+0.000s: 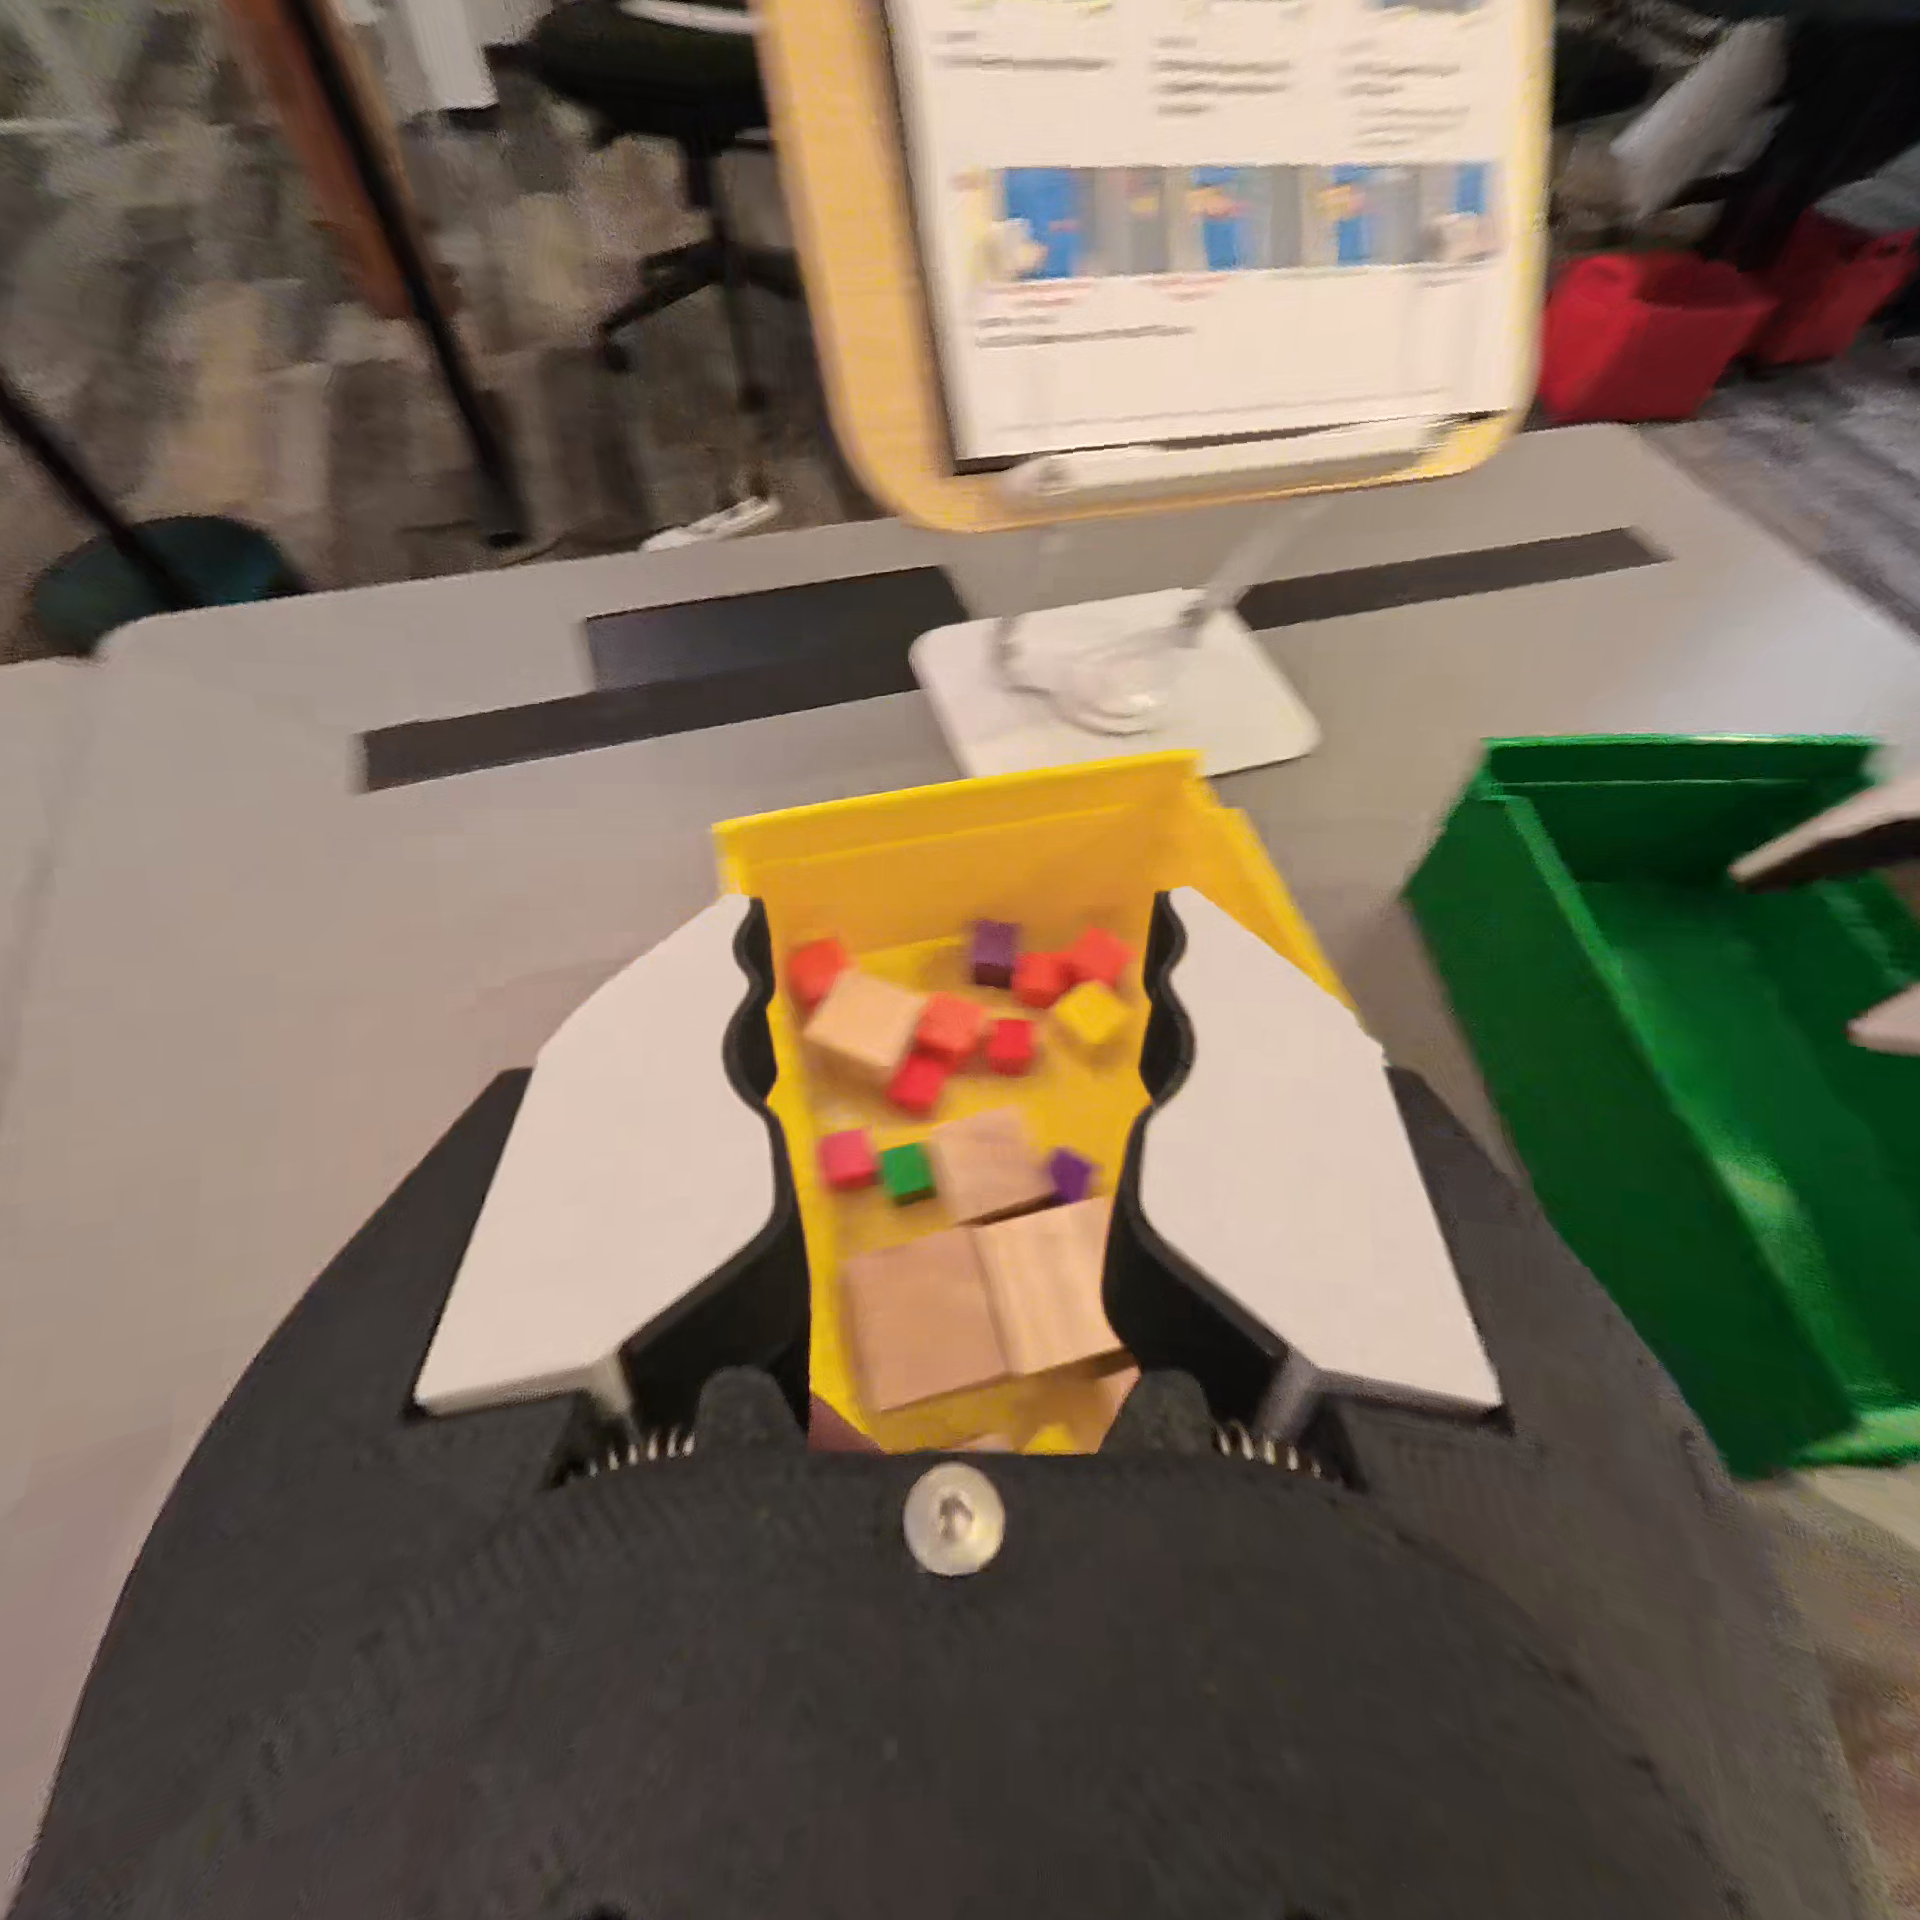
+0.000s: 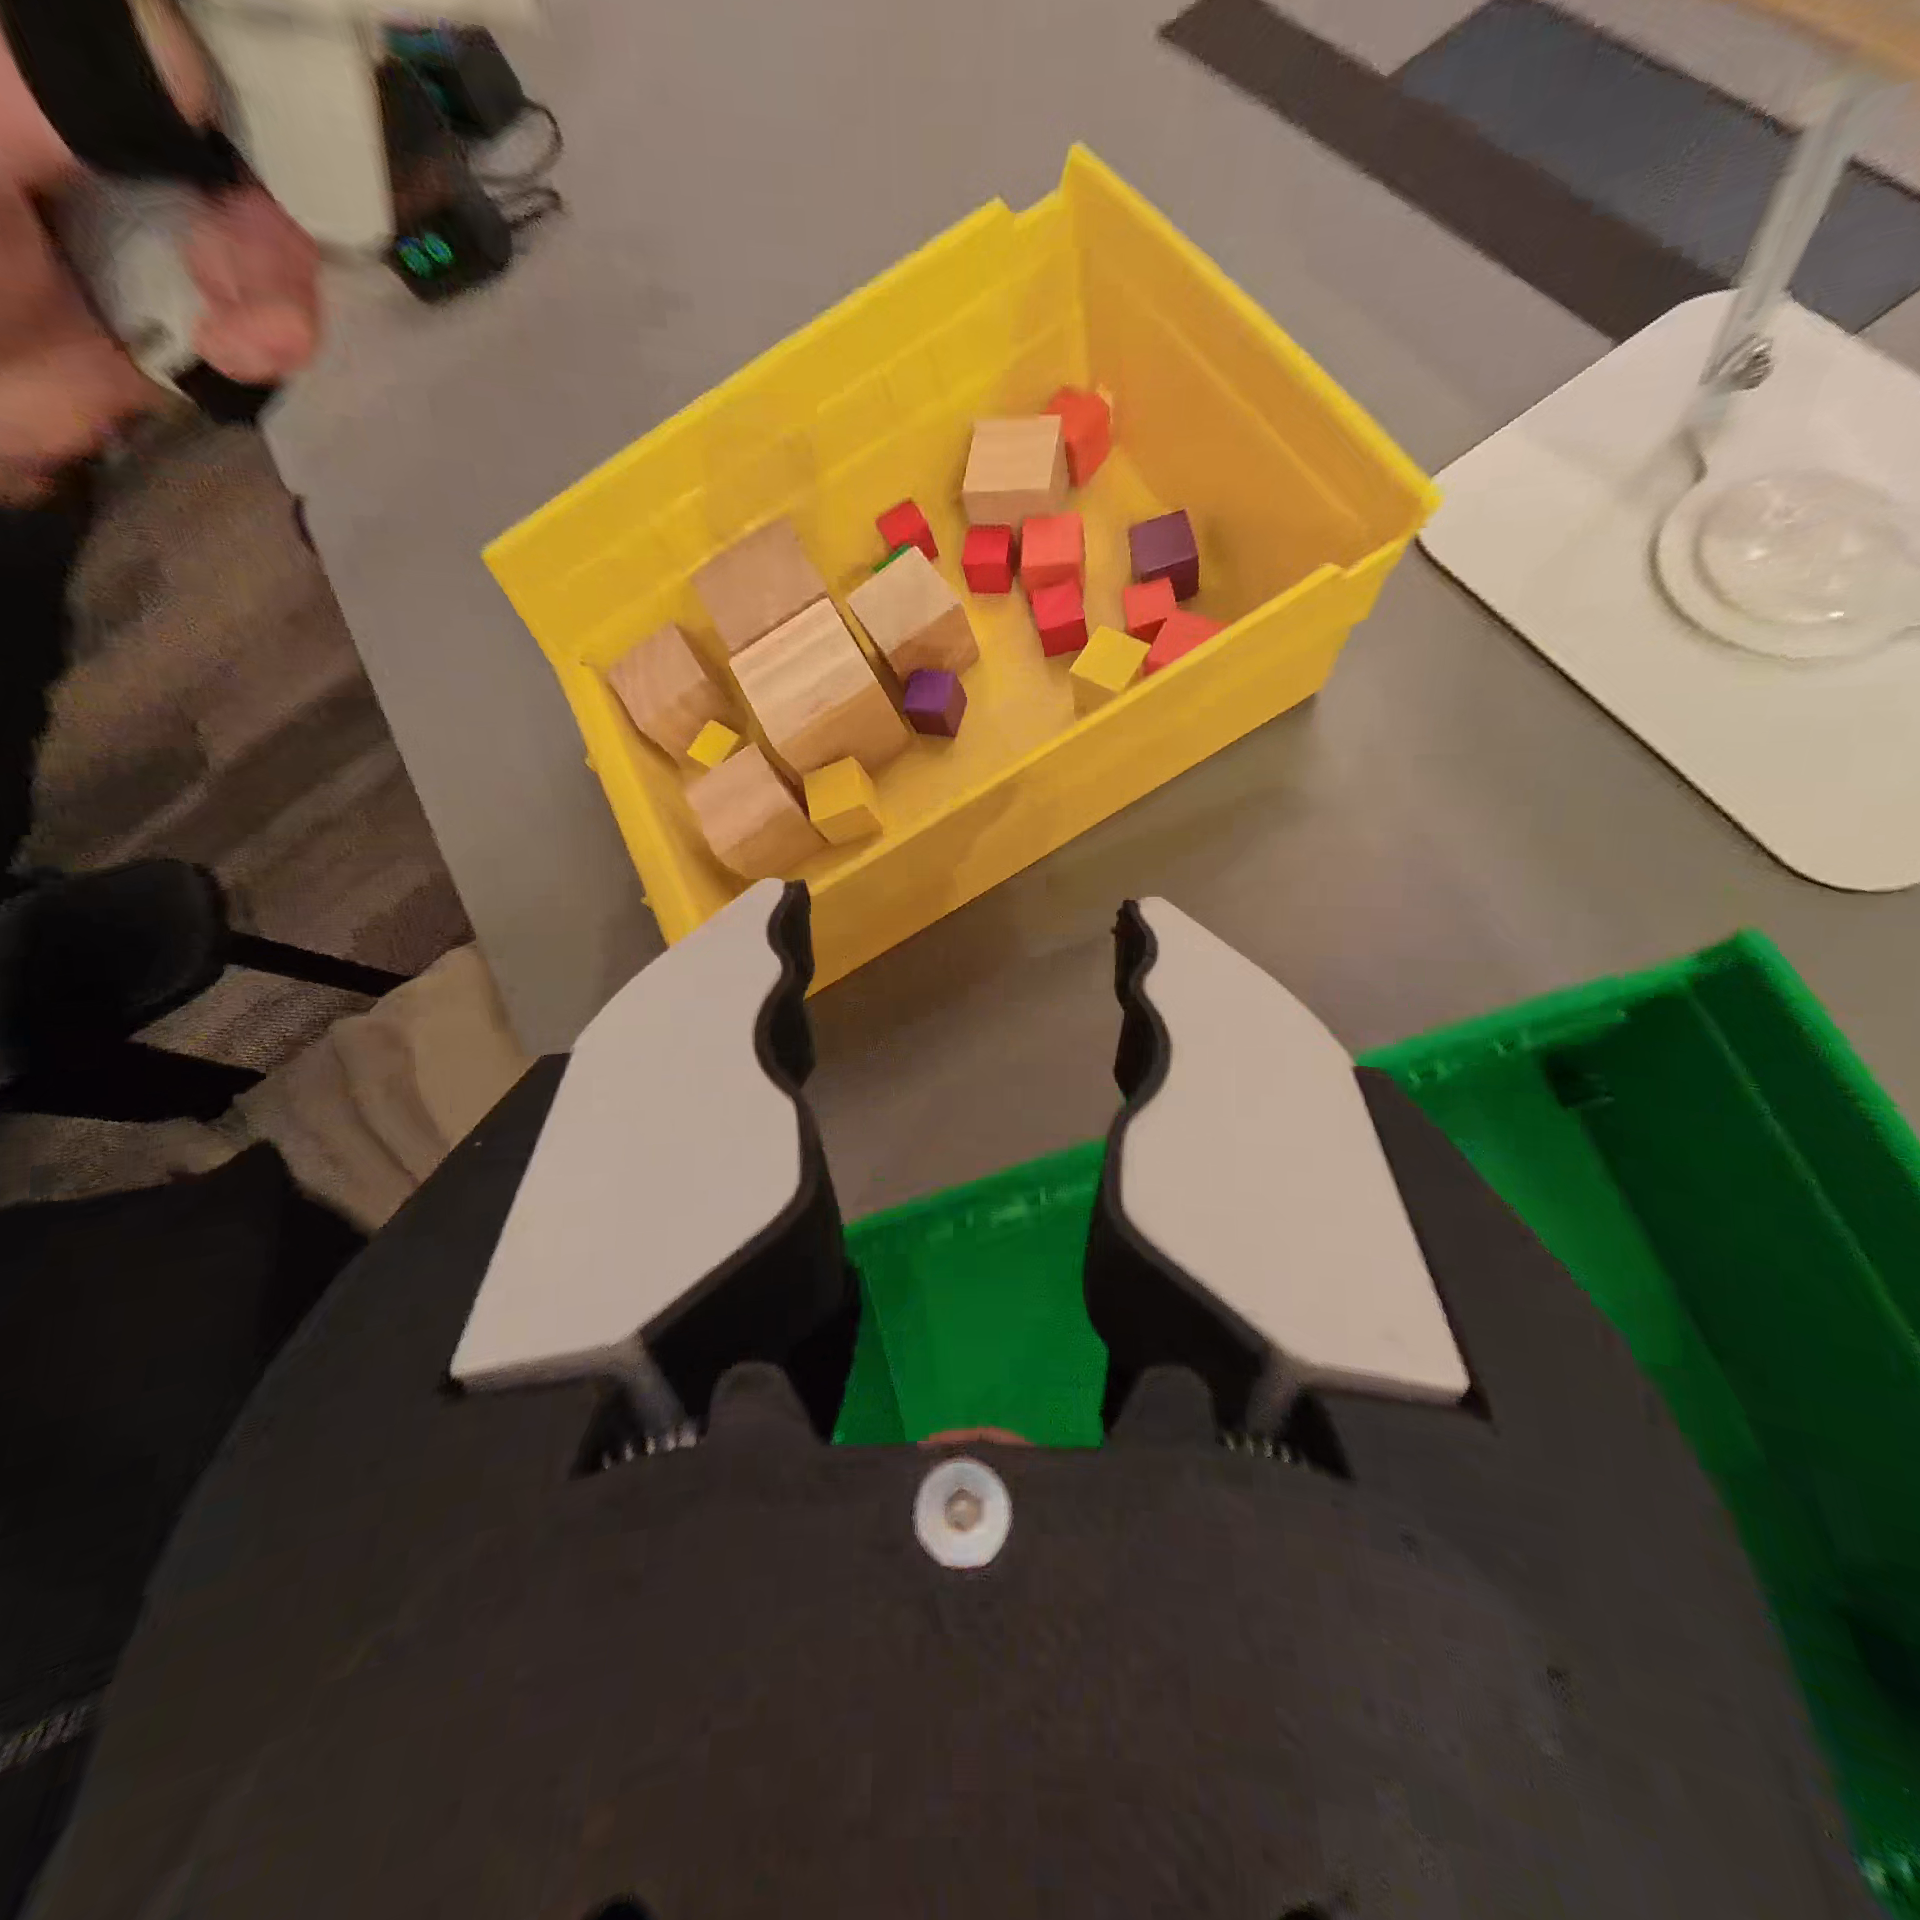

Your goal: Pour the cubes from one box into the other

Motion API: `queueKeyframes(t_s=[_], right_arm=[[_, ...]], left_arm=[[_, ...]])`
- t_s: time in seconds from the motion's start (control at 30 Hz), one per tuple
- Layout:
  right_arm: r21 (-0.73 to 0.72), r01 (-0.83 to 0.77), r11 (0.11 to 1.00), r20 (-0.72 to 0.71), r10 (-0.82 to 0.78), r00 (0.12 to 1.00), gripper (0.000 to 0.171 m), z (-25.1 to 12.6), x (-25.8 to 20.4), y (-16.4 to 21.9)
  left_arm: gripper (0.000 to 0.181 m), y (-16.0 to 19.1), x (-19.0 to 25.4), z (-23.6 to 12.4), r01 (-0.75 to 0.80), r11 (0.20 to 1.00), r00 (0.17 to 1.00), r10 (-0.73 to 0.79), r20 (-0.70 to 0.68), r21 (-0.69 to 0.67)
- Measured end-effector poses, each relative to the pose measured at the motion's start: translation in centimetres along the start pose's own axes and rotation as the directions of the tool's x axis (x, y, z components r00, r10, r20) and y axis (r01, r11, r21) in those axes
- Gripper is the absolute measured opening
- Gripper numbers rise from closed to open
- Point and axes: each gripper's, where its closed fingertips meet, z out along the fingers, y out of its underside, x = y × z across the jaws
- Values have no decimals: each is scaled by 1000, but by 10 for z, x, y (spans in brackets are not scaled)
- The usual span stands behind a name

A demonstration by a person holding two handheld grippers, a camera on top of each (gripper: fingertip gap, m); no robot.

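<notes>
Both tongs spread, gripping nothing; left tongs (image 1: 956,914) over yellow box (image 2: 1195,717) of cubes (image 2: 821,696), mid-desk; green box (image 2: 1714,1195) beside, nearer front edge; best to clamp one wall firmly, tip slowly.

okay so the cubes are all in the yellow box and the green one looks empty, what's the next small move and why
Probably ease the left hand-held gripper down and close it on the yellow box's near wall. Its jaws are open over the box, holding nothing, all the cubes sit inside, and the green box beside it looks empty.
</notes>
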Motion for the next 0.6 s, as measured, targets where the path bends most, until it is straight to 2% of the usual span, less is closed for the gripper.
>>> queueKeyframes(t_s=[0.07,0.17,0.23,0.33,0.47,0.5,0.6], right_arm=[[-71,-14,997,-7,13,1000,59,30,-4,-6],[-157,-27,987,-30,23,999,59,69,2,-11],[-188,-89,978,-54,81,995,60,90,16,-11],[-230,-164,959,-117,140,983,64,111,40,-2],[-313,-207,927,-119,178,977,51,135,51,13],[-338,-212,917,-106,187,977,38,140,50,15],[-361,-236,902,-101,214,972,23,148,54,13]], left_arm=[[65,11,-43,2,25,997,999,-22,43,-68],[66,30,-86,14,88,987,994,-78,76,-135],[69,45,-92,27,121,971,993,-115,41,-206],[70,59,-82,47,86,958,996,-93,-11,-273],[66,84,-72,83,39,909,997,-66,-50,-414],[62,94,-71,91,22,884,997,-55,-57,-467],[40,118,-72,112,-22,810,997,-29,-77,-586]])
